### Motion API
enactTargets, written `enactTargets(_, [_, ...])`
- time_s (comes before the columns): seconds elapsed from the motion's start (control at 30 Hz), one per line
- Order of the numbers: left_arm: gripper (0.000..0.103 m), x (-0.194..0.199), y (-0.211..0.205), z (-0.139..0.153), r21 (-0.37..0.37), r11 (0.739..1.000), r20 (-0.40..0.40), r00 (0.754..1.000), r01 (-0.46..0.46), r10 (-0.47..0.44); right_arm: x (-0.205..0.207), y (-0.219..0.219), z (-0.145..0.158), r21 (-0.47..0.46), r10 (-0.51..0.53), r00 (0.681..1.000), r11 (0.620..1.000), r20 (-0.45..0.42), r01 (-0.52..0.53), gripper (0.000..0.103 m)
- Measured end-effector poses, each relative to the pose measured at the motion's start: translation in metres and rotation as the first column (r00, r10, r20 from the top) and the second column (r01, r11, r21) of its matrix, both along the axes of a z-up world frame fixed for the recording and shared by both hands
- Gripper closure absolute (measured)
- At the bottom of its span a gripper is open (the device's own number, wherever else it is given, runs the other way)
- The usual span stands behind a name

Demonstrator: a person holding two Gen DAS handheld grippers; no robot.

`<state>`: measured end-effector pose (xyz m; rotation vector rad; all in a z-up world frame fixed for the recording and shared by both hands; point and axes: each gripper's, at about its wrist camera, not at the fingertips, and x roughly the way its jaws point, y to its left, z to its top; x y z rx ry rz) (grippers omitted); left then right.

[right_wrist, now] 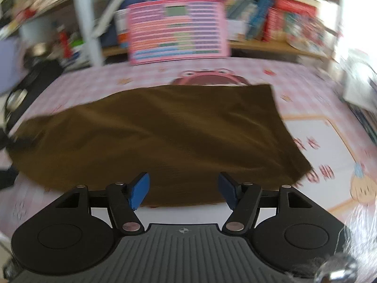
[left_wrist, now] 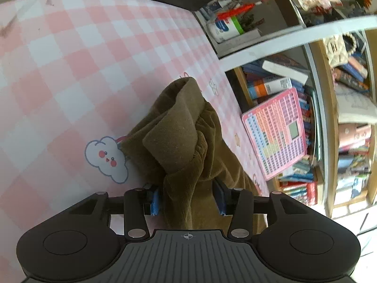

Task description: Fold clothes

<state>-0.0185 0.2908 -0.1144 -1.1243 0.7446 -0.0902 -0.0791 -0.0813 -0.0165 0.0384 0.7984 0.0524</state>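
An olive-brown garment [right_wrist: 160, 136] lies spread on the pink checked tablecloth [right_wrist: 313, 127]. In the left wrist view its gathered, bunched end [left_wrist: 181, 136] rises between my left gripper's [left_wrist: 188, 199] blue pads, and the cloth fills the gap. My right gripper [right_wrist: 183, 192] is open just above the near edge of the garment, with nothing between its blue fingertips [right_wrist: 140, 189]. The right wrist view is motion-blurred.
A pink calculator-like board [right_wrist: 178, 30] leans against a bookshelf [left_wrist: 294, 89] behind the table. Dark objects [right_wrist: 21, 87] sit at the table's left end. A cloud print [left_wrist: 107, 158] marks the cloth beside the bunched fabric.
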Motion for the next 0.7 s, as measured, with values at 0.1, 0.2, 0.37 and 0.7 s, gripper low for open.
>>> enactTargets(0.1, [0.059, -0.001, 0.001, -0.003, -0.025, 0.999, 0.0, 1.0, -0.022, 0.022, 0.014, 0.018, 0.0, 0.0, 0.042, 0.999, 0.999, -0.007, -0.042, 0.04])
enactTargets(0.2, [0.059, -0.002, 0.003, -0.005, -0.045, 0.999, -0.002, 1.0, -0.03, 0.03, 0.037, 0.044, 0.0, -0.026, 0.116, 0.993, 0.993, 0.023, -0.116, 0.04])
enactTargets(0.37, [0.059, -0.002, 0.005, -0.006, -0.069, 0.997, -0.006, 0.999, -0.036, 0.036, 0.086, 0.084, -0.007, -0.106, 0.2, 0.978, 0.975, 0.056, -0.193, 0.04])
enactTargets(0.7, [0.058, -0.004, 0.005, -0.006, -0.073, 0.996, -0.005, 0.999, -0.045, 0.045, 0.158, 0.126, -0.047, -0.173, 0.236, 0.972, 0.957, -0.002, -0.233, 0.037])
